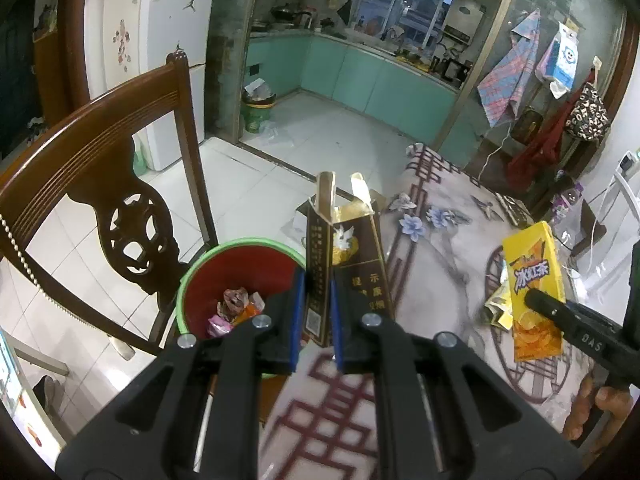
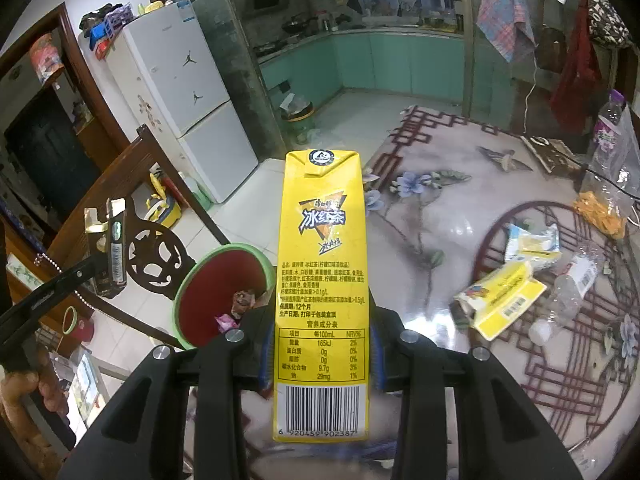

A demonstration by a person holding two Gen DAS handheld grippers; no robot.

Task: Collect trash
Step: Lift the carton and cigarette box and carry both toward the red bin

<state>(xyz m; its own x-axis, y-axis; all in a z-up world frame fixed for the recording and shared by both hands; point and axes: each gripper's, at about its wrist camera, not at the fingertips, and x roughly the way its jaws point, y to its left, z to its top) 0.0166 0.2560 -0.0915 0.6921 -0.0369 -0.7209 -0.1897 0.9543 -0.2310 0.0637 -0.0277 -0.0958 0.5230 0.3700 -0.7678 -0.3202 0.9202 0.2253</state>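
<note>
Bin (image 1: pixel 240 280) lies just left of and below both clenched tools: left tool (image 1: pixel 316 312) gripping the upright cigarette pack (image 1: pixel 344 256) is nearer than right tool (image 2: pixel 320 352) gripping the iced-tea carton (image 2: pixel 322 264).

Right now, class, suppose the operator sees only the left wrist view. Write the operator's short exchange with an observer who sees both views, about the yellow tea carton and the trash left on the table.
Operator: The yellow tea carton is at my right edge. How is it held?
Observer: The right gripper has its jaws shut on the carton's two sides, barcode face toward its camera.
Operator: Is any trash left on the table?
Observer: A second yellow carton lies on its side there.
Operator: Anything else?
Observer: A blue-and-white wrapper lies just beyond it.
</note>
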